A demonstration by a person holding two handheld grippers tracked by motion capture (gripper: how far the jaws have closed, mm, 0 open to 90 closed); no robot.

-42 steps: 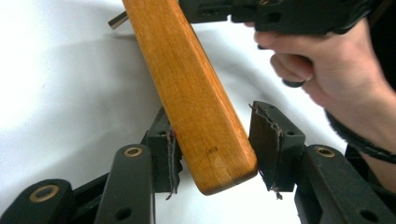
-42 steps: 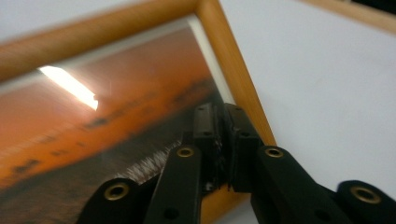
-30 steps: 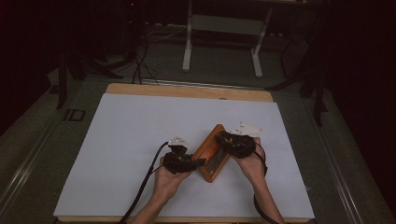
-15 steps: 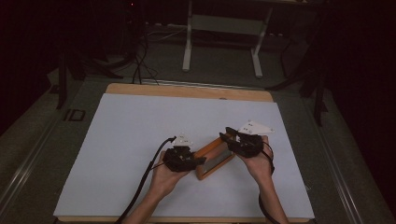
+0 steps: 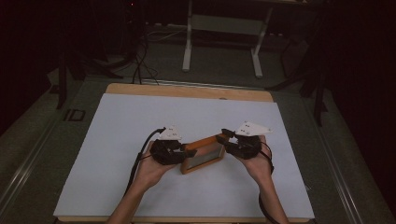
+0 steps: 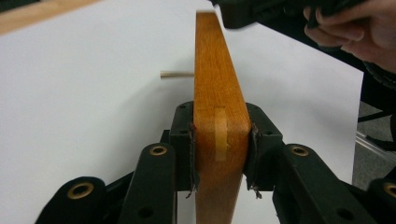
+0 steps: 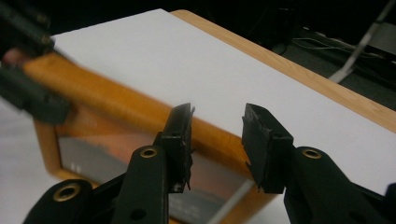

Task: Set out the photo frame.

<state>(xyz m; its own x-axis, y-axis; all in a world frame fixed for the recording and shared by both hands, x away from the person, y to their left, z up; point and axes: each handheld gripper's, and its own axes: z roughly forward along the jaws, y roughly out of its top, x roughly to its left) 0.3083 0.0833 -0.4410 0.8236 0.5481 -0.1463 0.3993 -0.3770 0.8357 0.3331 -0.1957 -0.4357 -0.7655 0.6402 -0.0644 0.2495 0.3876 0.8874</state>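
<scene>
A white sheet (image 5: 140, 140) covers the tabletop beneath both tongs. The orange wooden picture frame with a glass pane (image 5: 202, 154) spans between them. The left gripper (image 6: 219, 140) clamps its end edge; the right gripper (image 7: 215, 135) has just been opening, its pads apart astride the frame's top rail.

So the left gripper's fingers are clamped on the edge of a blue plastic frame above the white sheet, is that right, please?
Not quite: the frame is orange-brown wood, not blue plastic, as the left gripper view shows. The left gripper's fingers do clamp its edge above the white sheet.
</scene>
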